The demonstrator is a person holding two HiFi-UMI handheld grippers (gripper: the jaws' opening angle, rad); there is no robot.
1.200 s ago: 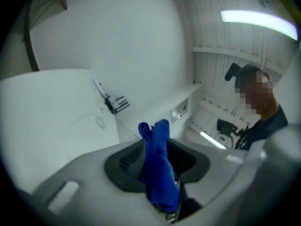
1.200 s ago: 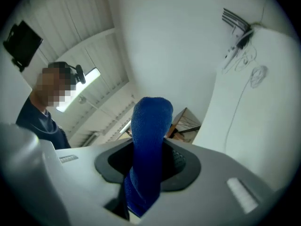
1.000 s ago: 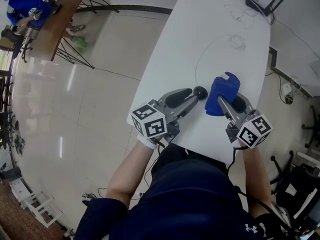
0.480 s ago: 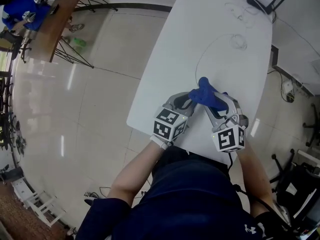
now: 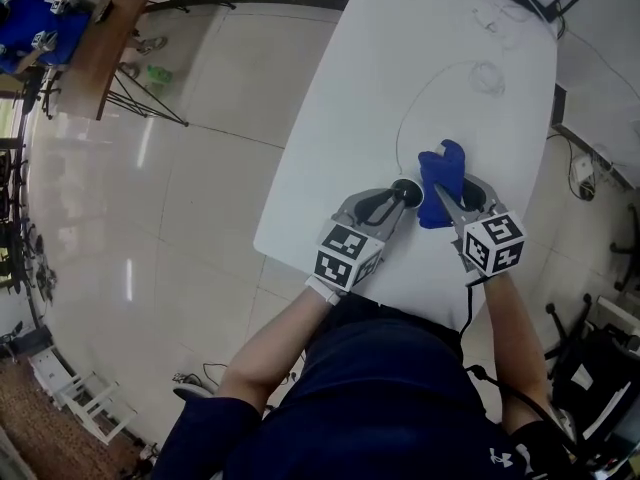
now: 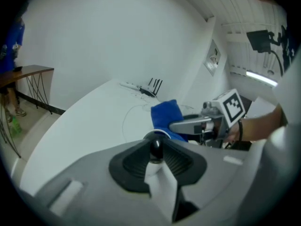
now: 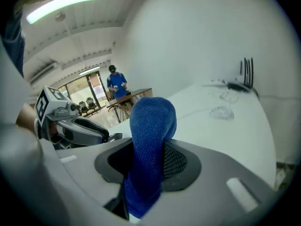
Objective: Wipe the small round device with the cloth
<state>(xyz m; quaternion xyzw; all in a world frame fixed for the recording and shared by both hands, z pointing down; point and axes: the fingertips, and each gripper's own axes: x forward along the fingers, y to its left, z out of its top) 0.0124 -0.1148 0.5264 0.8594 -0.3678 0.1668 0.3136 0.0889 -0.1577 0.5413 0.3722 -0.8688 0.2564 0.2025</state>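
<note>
The left gripper [image 5: 397, 200] has its ribbed black pads pinched close together on the device [image 6: 155, 148], a small, glossy black round knob, over the near part of the smooth white table [image 5: 400, 48]. Just right of the device stands the cloth [image 5: 441, 171], a blue, coarse-knit fold with a rounded top. The right gripper [image 5: 450, 196] clamps the cloth's lower part, its jaws partway apart with the fabric filling the gap between them.
</note>
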